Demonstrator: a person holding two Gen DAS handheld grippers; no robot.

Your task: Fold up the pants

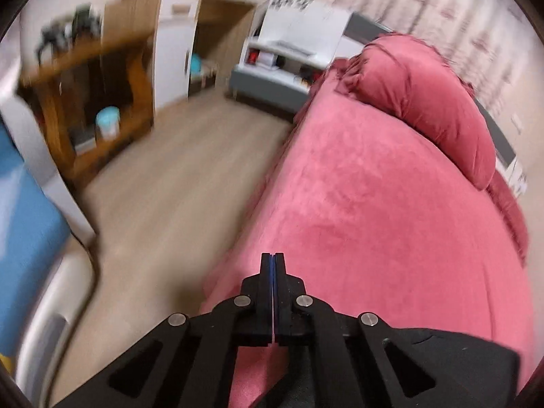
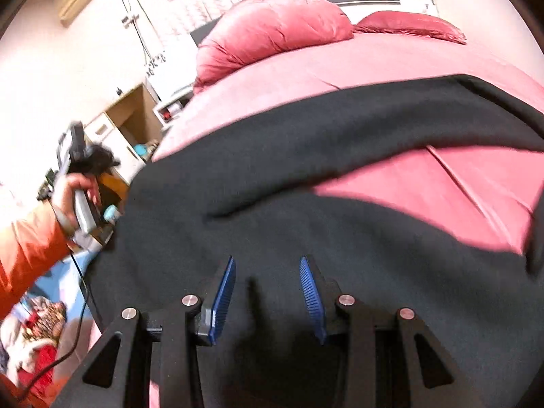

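Both grippers are ours — left gripper (image 1: 273, 258) clenched on nothing over the bed's (image 1: 391, 204) left edge, right gripper (image 2: 267, 272) spread wide just above black pants (image 2: 306, 142) lying across the bed.

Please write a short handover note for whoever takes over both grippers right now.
Left gripper: shut, holding nothing, above the bed's near edge, off the pants.
Right gripper: open, low over the pants, gripping nothing.
Pants: black, spread across the bed, legs apart with bedcover showing between them.
Done: laid out; no fold visible.
Left: all the folding, probably starting by bringing one leg over the other.
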